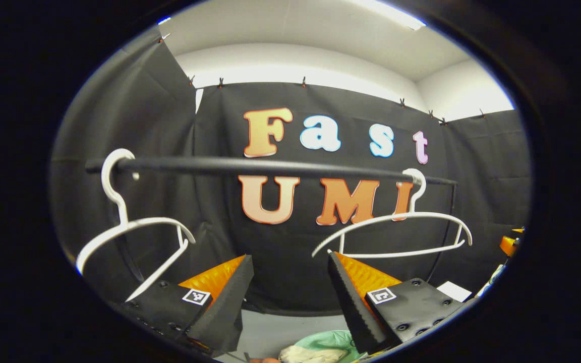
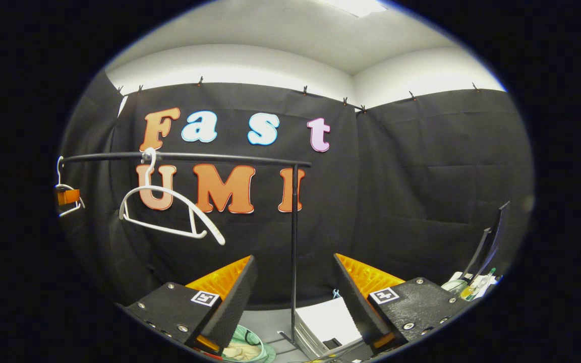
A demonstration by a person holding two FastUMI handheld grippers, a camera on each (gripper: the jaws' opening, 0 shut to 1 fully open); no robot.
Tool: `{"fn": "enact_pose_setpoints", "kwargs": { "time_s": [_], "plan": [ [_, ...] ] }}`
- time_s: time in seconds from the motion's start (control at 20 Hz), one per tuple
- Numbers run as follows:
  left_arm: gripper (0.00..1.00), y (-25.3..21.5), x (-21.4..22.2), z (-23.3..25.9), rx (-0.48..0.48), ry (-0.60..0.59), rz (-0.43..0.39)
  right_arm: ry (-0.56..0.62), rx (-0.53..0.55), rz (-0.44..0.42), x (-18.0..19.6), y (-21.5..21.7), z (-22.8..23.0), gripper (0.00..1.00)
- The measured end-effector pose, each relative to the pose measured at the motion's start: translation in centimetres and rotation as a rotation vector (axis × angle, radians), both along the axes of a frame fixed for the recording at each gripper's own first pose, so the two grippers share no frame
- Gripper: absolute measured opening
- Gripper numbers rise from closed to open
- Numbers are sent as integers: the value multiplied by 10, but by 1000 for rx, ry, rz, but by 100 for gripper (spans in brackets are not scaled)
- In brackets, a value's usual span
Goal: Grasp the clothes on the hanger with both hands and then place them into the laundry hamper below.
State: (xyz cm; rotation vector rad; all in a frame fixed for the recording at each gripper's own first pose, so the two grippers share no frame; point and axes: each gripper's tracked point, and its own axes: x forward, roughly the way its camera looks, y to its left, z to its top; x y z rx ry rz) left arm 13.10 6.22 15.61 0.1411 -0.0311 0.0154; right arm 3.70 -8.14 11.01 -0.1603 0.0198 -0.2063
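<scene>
Left gripper (image 1: 290,297) and right gripper (image 2: 295,297) jaws wide, holding nothing, below rail (image 1: 270,166) with bare white hangers (image 1: 396,232); clothes (image 1: 315,350) in hamper beneath.

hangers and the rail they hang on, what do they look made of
Hangers: probably plastic, white and smooth, with a thick moulded-looking hook and arms and a slight sheen.
Rail: likely metal tube, dark and matt, thin and straight; paint or coating hides the bare material.
</scene>
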Motion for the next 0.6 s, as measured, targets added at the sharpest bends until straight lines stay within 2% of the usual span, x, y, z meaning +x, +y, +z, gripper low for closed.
{"fn": "enact_pose_setpoints", "kwargs": {
  "time_s": [0.2, 0.3, 0.6],
  "plan": [
    [97, 5, -6, 24, 6, -77, 12, -24, -3, -5, 4, -2, 9, 93],
    [94, 5, -4, 20, 0, -65, 16, -19, 6, 0, 4, 1, 6, 93],
    [97, 12, -7, 11, -34, -41, 30, -11, 9, -1, 2, 4, 1, 93]
  ]
}}
